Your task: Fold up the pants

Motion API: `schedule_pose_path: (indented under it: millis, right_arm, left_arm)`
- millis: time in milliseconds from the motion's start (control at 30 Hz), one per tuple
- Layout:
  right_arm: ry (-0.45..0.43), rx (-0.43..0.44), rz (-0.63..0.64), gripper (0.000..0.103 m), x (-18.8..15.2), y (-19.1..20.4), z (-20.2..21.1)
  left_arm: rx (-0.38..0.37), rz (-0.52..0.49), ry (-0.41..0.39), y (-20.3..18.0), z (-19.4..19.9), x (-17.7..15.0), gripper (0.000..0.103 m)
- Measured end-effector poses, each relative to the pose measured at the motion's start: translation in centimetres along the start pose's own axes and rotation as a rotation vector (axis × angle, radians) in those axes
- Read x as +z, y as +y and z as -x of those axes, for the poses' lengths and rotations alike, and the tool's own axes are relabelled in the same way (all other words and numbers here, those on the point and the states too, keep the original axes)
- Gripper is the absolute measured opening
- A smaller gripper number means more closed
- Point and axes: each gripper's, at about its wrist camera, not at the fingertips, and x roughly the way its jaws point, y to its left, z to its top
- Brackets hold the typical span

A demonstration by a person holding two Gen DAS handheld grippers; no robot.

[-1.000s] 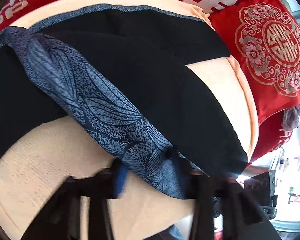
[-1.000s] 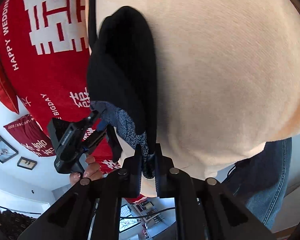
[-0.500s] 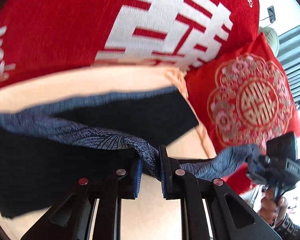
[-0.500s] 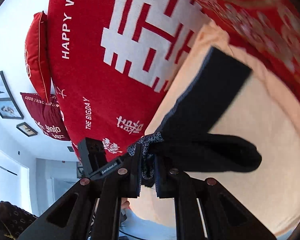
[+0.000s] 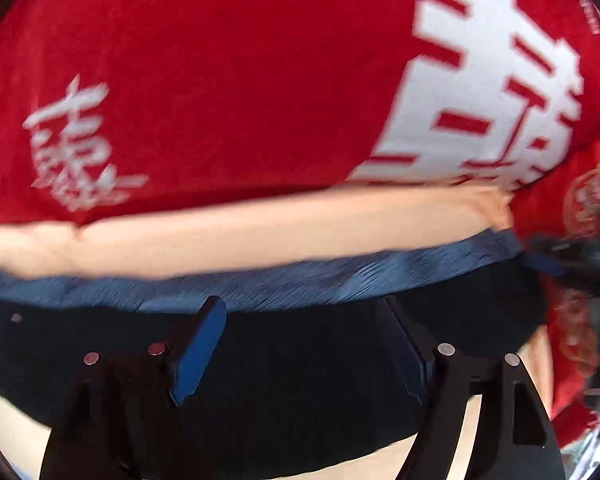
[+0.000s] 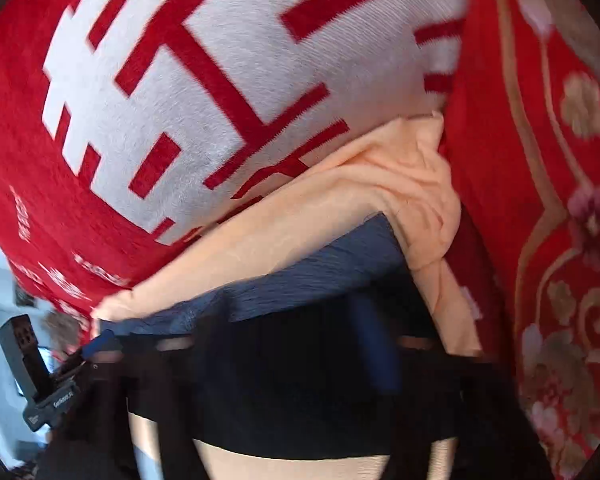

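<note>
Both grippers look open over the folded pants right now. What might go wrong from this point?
1. The left gripper stands open just above the pants; pulling away low may snag the blue waistband and undo the fold.
2. The pants lie close against the red cushion and bunched peach cover, so the fold's far edge may ride up.

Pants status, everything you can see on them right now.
The pants are dark, near-black soft cloth with a blue patterned band along the far edge, blurred here. They lie spread flat on the peach cover, far edge near the red pillow. The left gripper stands open over them, fingers apart; the right gripper too, as far as the blur shows.
</note>
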Motion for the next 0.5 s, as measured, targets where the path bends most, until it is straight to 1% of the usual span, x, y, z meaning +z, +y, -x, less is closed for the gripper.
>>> schedule_pose_path:
  millis: [67,133,167,200,233,267,333,367,400,467,500]
  right_arm:
    - [-0.015,-0.003,0.017,0.087,-1.9,0.8,1.6]
    - [-0.004,-0.047,-0.014,0.086,-4.2,0.5,2.4]
    - [0.016,-0.085,-0.06,0.084,-6.0,-0.4,2.6]
    - [0.03,-0.1,-0.104,0.077,-7.1,-1.2,2.5]
    - [0.041,-0.11,-0.151,0.071,-8.1,-2.1,2.4]
    - [0.053,-0.125,-0.216,0.064,-9.2,-3.6,2.0]
    - [0.053,-0.131,-0.304,0.059,-10.0,-5.5,1.4]
    - [0.037,-0.114,-0.343,0.052,-10.0,-6.4,1.1]
    - [0.015,-0.105,-0.338,0.035,-9.6,-6.6,0.9]
    - [-0.012,-0.128,-0.259,0.007,-8.0,-5.3,0.8]
    - [-0.035,-0.124,-0.223,0.007,-7.4,-4.6,1.3]
  left_arm:
    - [0.095,0.021,0.059,1.5,-1.9,-1.9,0.079]
    - [0.147,0.045,0.117,2.7,-3.5,-3.7,0.079]
    - [0.165,0.057,0.143,3.1,-4.2,-4.6,0.079]
    - [0.168,0.068,0.153,3.5,-4.6,-5.2,0.079]
    - [0.154,0.088,0.128,3.8,-4.5,-5.8,0.079]
    - [0.152,0.096,0.115,4.0,-4.4,-6.0,0.079]
    - [0.164,0.092,0.113,3.8,-4.5,-6.0,0.079]
    - [0.169,0.09,0.112,3.7,-4.6,-5.8,0.079]
    - [0.172,0.087,0.111,3.7,-4.7,-5.7,0.079]
    - [0.174,0.077,0.111,3.6,-4.8,-5.5,0.079]
    - [0.174,0.075,0.114,3.6,-4.8,-5.4,0.079]
